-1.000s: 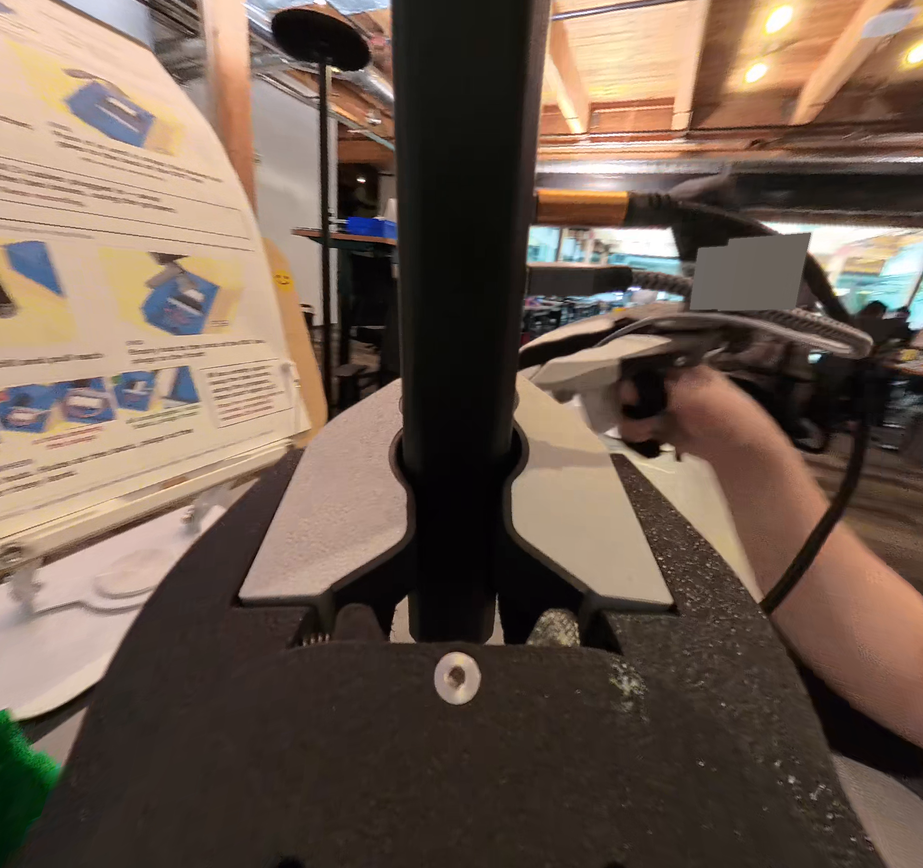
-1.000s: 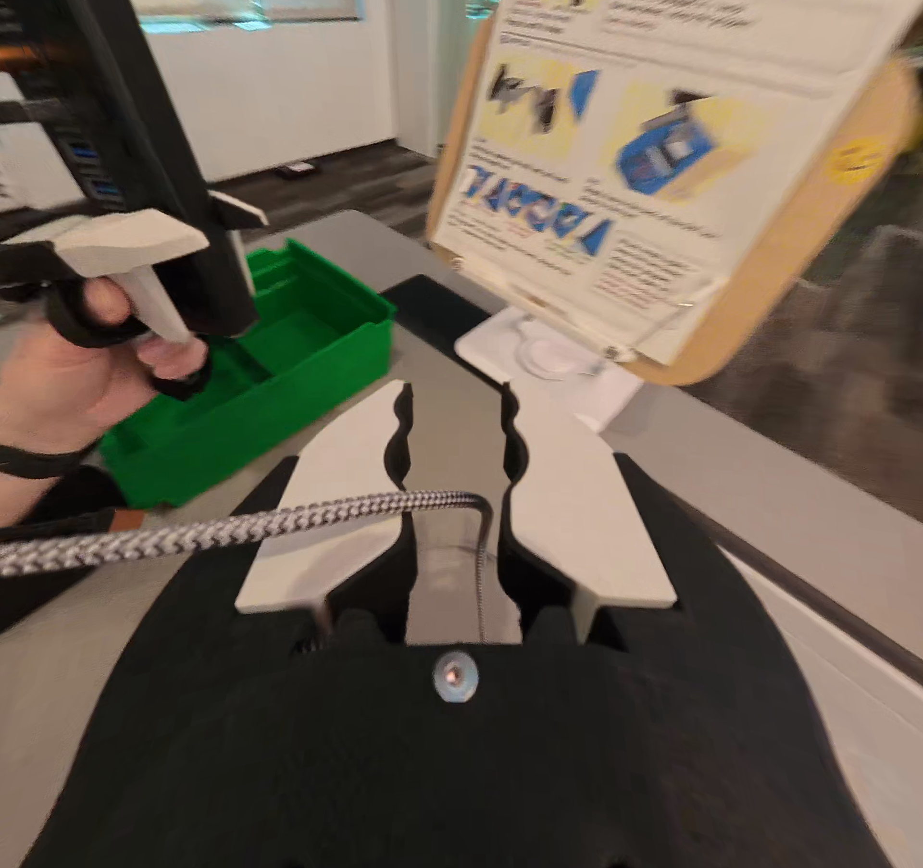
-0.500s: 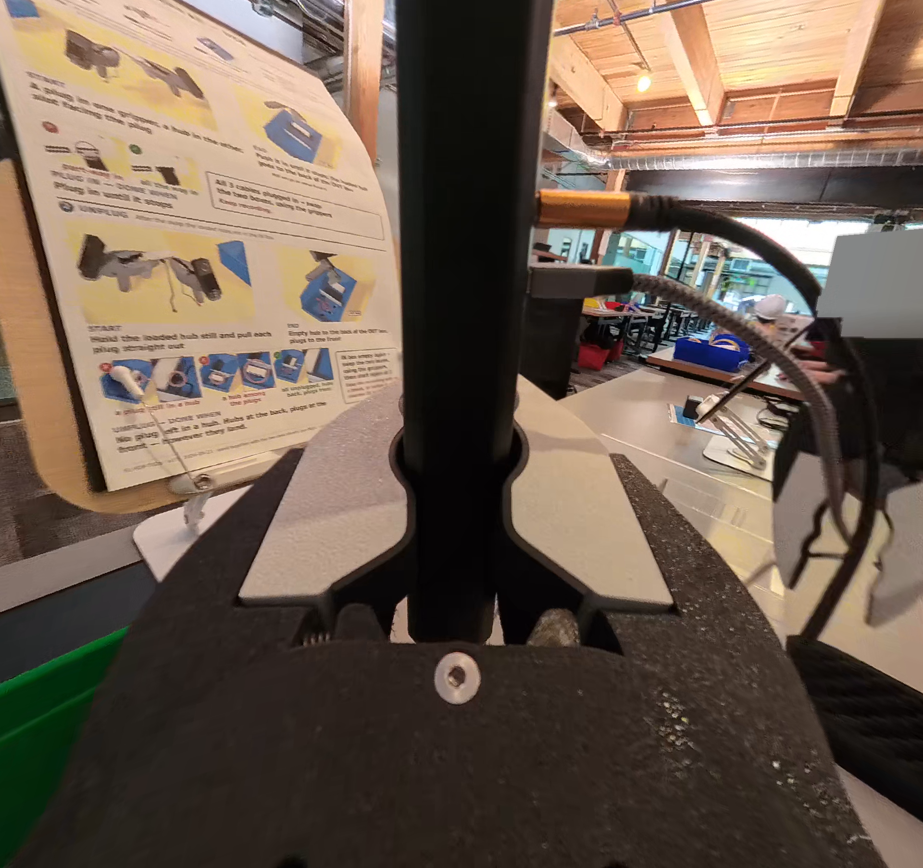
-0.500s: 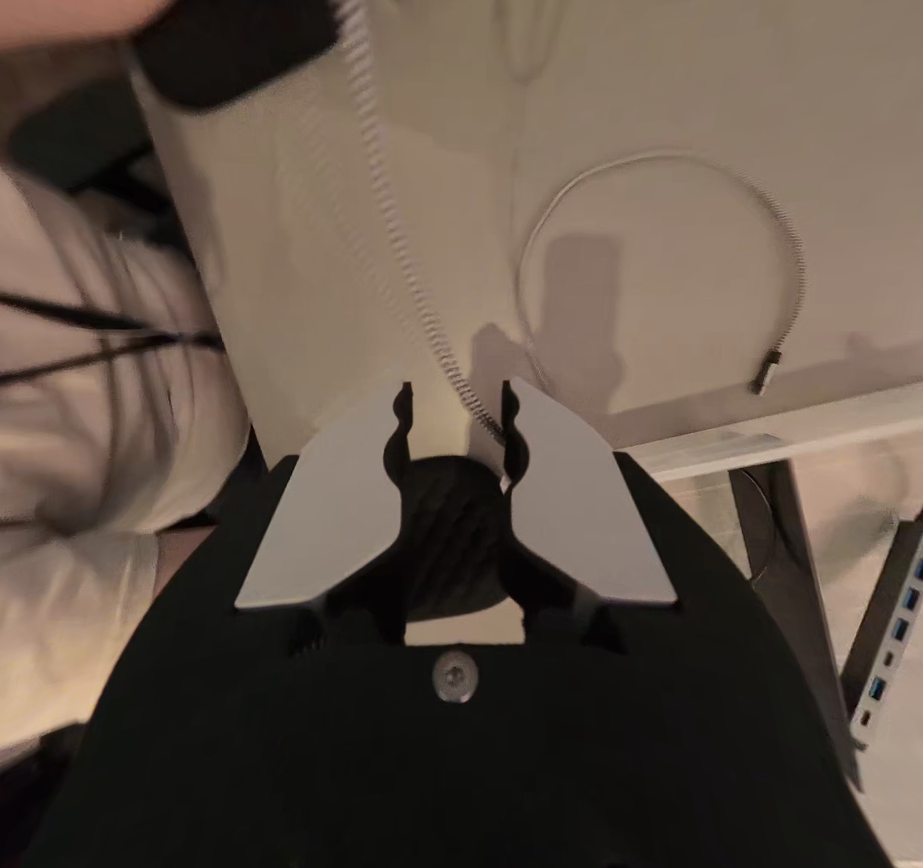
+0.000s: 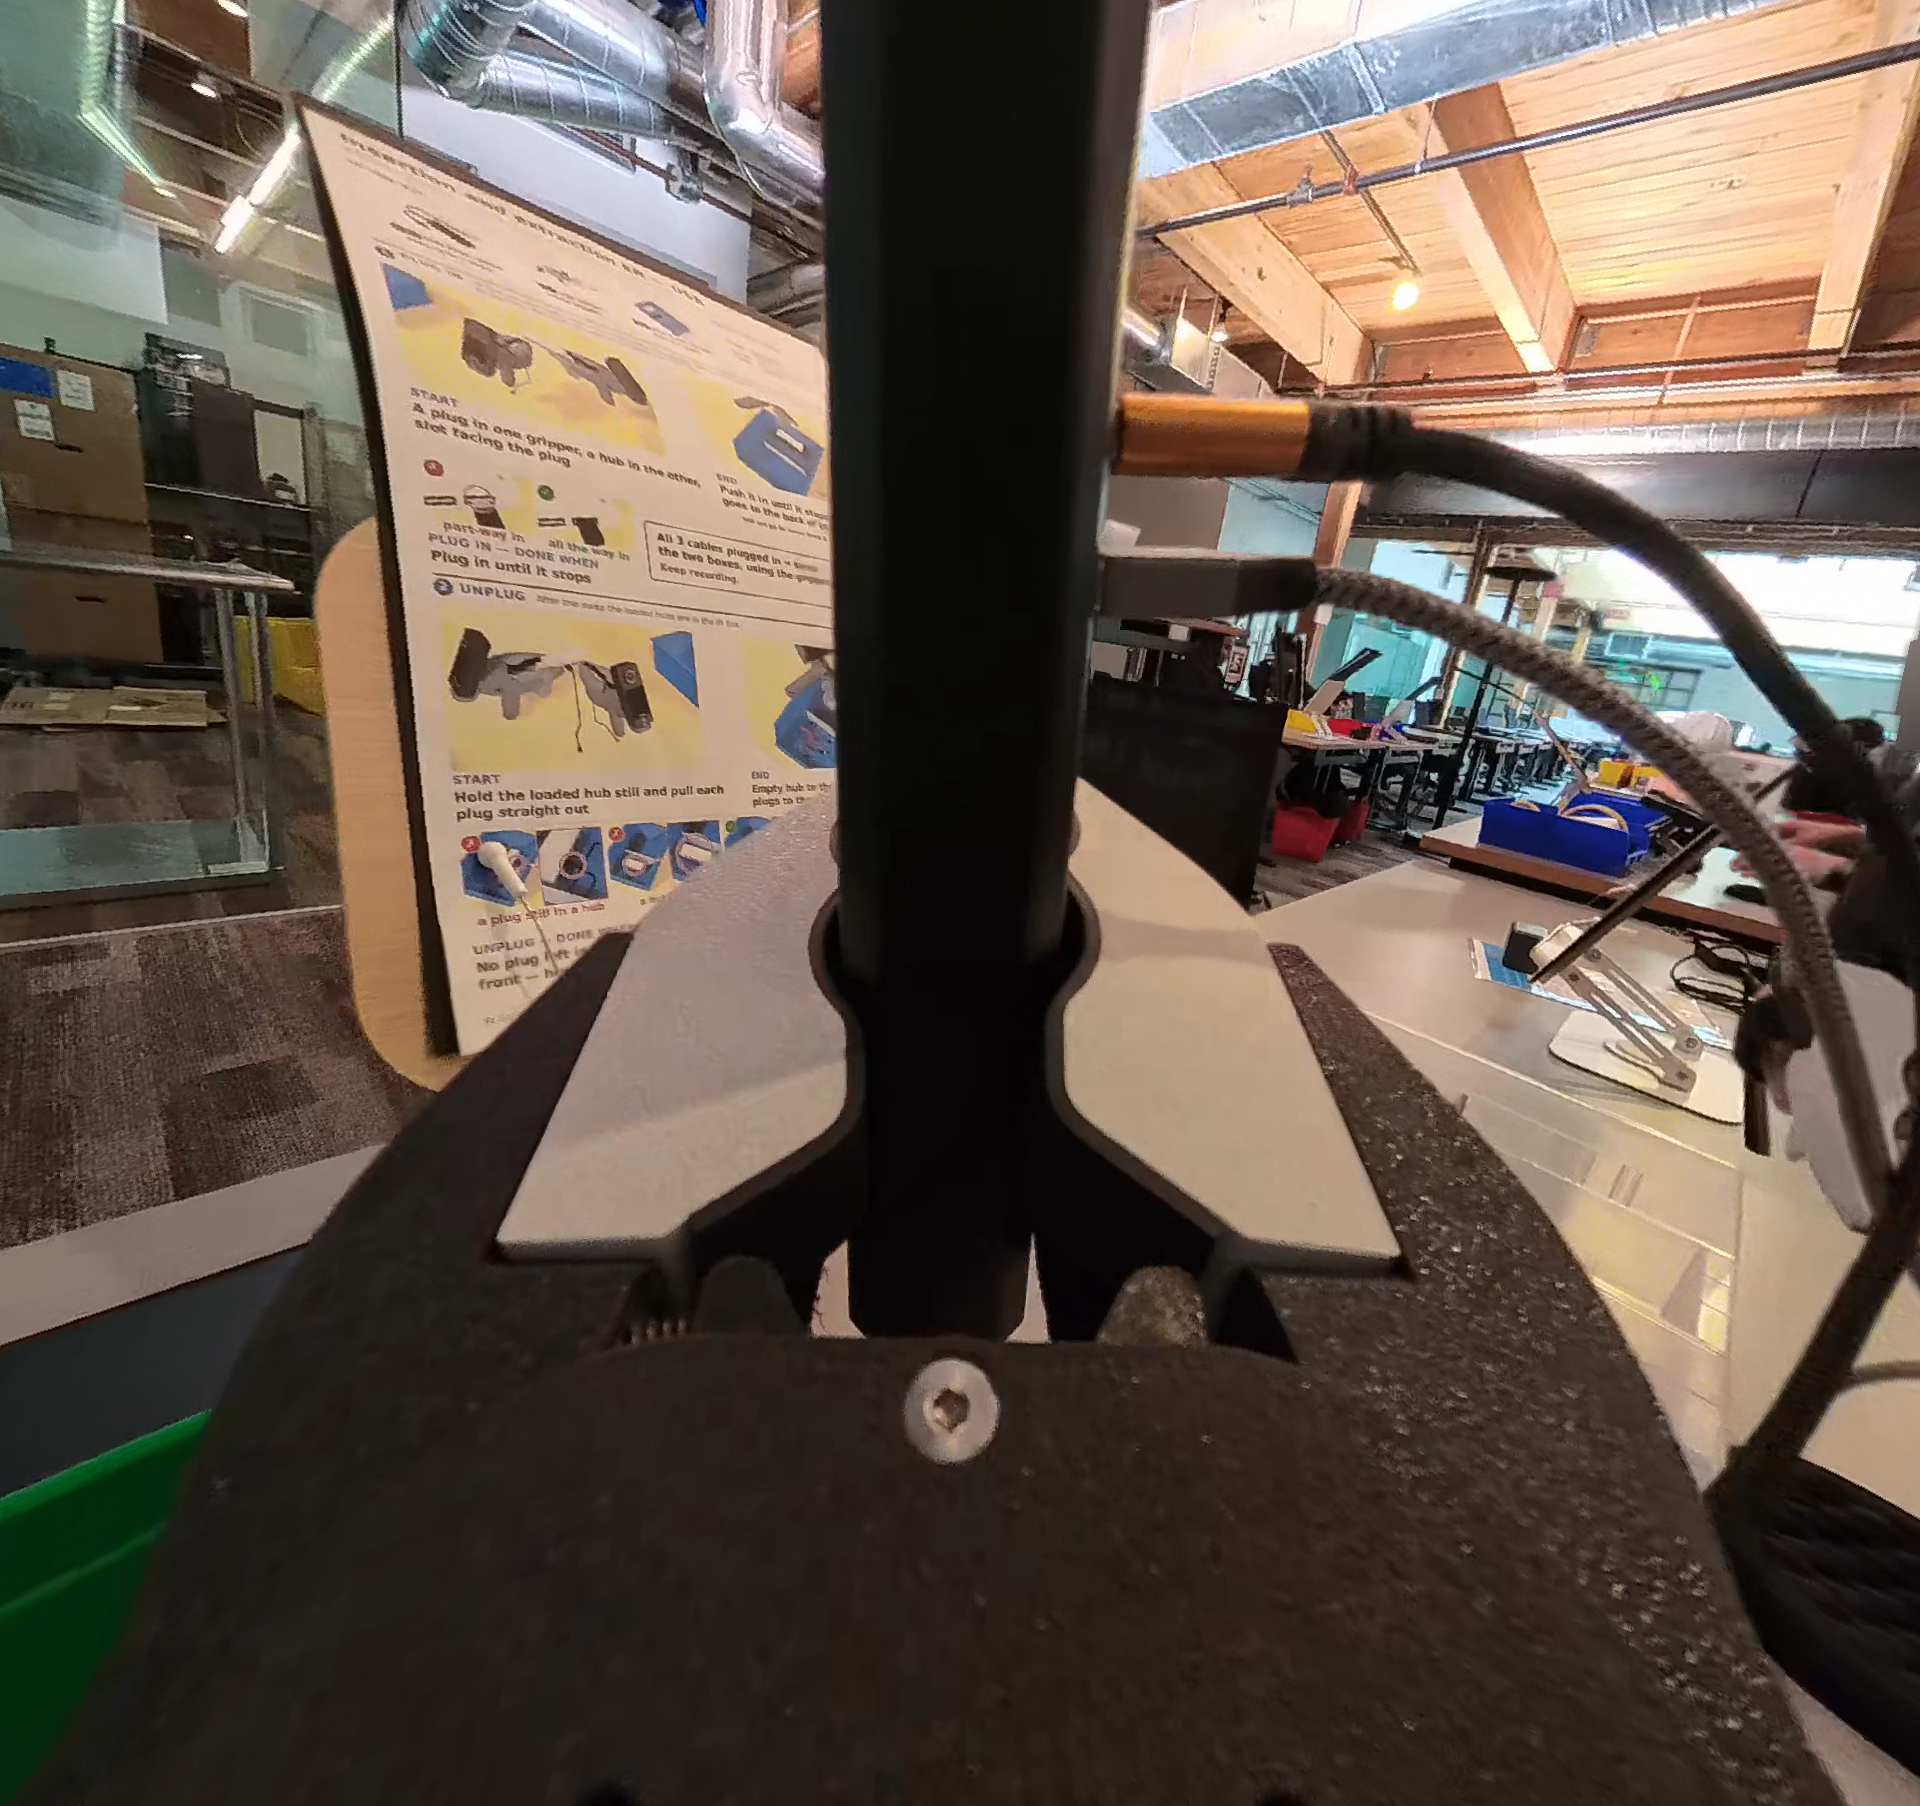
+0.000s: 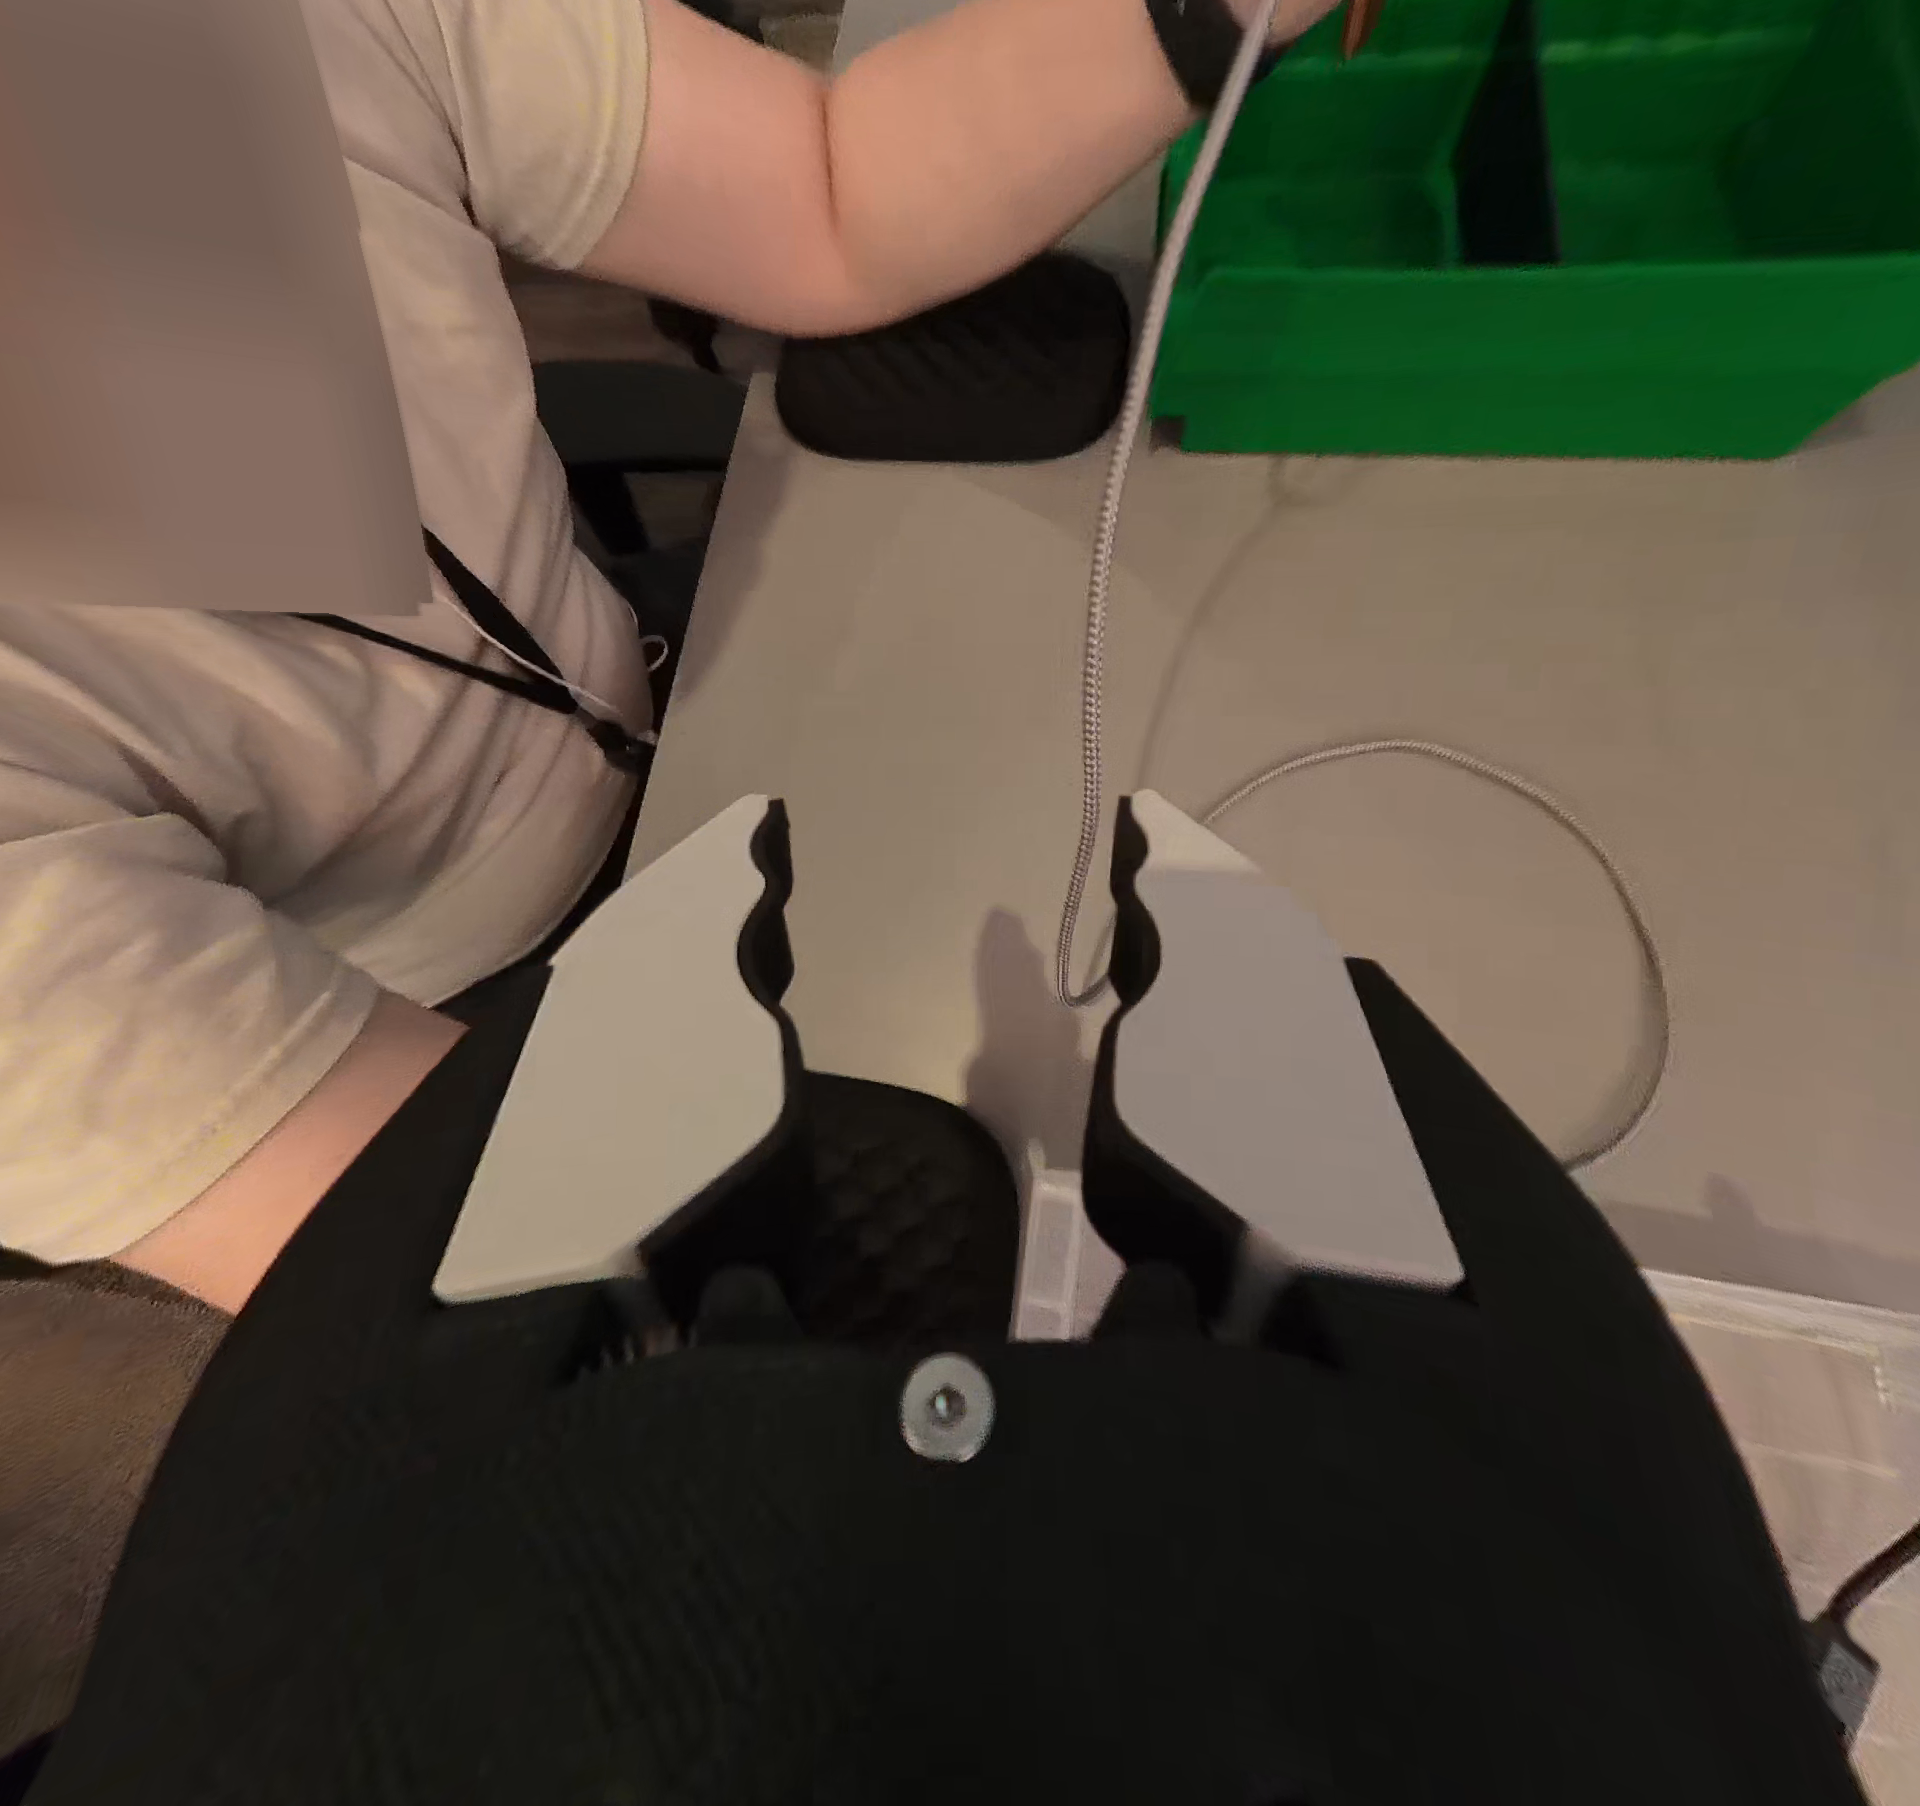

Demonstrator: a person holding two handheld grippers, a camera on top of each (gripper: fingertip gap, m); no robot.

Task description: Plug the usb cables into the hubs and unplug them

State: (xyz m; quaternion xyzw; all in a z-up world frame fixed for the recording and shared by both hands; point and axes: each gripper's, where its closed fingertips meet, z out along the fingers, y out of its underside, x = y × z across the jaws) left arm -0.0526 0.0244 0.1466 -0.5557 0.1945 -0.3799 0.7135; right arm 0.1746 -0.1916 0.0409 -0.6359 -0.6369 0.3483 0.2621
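Left wrist view: left gripper (image 5: 954,977) is clamped on the hub (image 5: 982,406), a black bar held upright between the jaws. Two plugs sit in its right side: a gold plug (image 5: 1210,435) above, a black plug (image 5: 1210,582) just below. Their cables (image 5: 1621,634) arc down to the right. An instruction board (image 5: 582,613) stands behind on the left; a green bin (image 5: 73,1590) corner shows at lower left.

Right wrist view: right gripper (image 6: 948,909) has its jaws apart and holds nothing. It points down at the table (image 6: 1403,593). A braided cable (image 6: 1117,509) hangs from above, its lower end just inside the right finger (image 6: 1236,1029), touching or nearly so; contact cannot be told. A thin cable (image 6: 1558,842) loops on the table to the right. The green bin sits beyond, with a black pad (image 6: 956,374) beside it and the person's forearm (image 6: 883,167) above.

Risks, judged: both plugs seem seated, so unplugging looks next. Closing here would pinch cable, not plug; pulling on cable strains the joint. An off-axis pull could twist the hub in the left jaws. The hanging cable may snag the right finger as it lifts. The forearm and dangling cables crowd the path up to the plugs.
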